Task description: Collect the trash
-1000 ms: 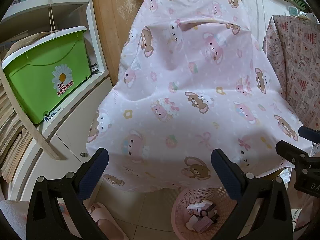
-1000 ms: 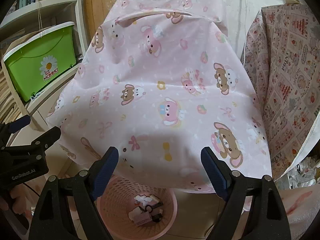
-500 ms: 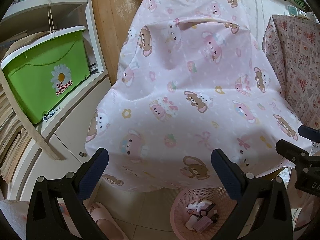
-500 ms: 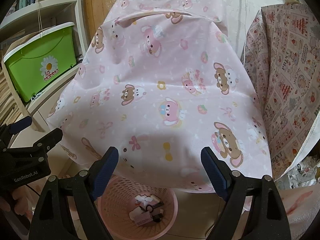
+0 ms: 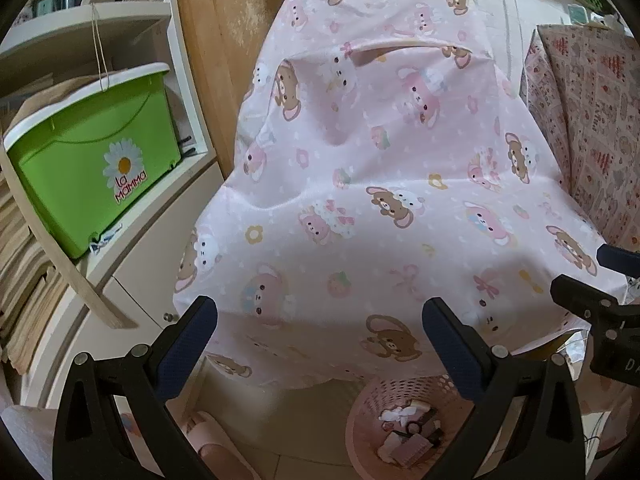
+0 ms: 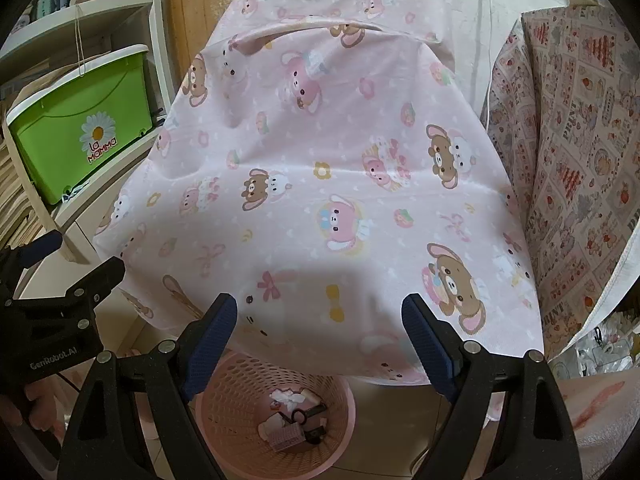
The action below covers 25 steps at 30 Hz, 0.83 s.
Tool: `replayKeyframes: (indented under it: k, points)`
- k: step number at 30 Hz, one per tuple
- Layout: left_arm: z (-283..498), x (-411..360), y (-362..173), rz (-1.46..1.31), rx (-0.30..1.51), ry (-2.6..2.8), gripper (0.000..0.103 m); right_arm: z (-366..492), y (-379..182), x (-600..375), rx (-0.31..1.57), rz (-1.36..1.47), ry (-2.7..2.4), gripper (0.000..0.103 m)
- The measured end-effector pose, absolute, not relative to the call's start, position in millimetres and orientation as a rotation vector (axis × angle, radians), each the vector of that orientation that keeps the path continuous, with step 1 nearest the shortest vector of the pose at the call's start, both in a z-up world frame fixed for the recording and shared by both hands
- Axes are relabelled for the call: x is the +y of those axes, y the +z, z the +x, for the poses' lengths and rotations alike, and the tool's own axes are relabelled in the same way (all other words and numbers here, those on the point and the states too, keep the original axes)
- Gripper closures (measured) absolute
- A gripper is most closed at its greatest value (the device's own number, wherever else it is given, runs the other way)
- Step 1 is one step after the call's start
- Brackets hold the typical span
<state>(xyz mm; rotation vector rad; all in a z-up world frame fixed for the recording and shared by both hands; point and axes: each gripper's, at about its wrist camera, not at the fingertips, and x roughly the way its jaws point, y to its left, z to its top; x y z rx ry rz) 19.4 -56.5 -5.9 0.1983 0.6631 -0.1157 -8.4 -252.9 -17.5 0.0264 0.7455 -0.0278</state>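
1. I hold both grippers, left and right, with fingers wide apart and nothing between them.
2. The trash lies in the pink basket on the floor, under the near edge of the cloth.
3. No loose trash shows on the cloth, so collecting looks finished, or I'm between items.
4. Next I'd scan for stray pieces before closing either gripper.

Both wrist views face pink cloth from above floor — share basket, green bin.
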Motion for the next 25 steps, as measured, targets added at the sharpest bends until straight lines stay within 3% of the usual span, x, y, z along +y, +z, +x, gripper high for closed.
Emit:
replayKeyframes:
  k: [25]
  points:
    - [15.2, -59.9, -3.0, 0.198, 0.645, -0.134, 0.001, -7.5, -19.6, -254.0, 0.755, 0.028, -0.029, 0.017]
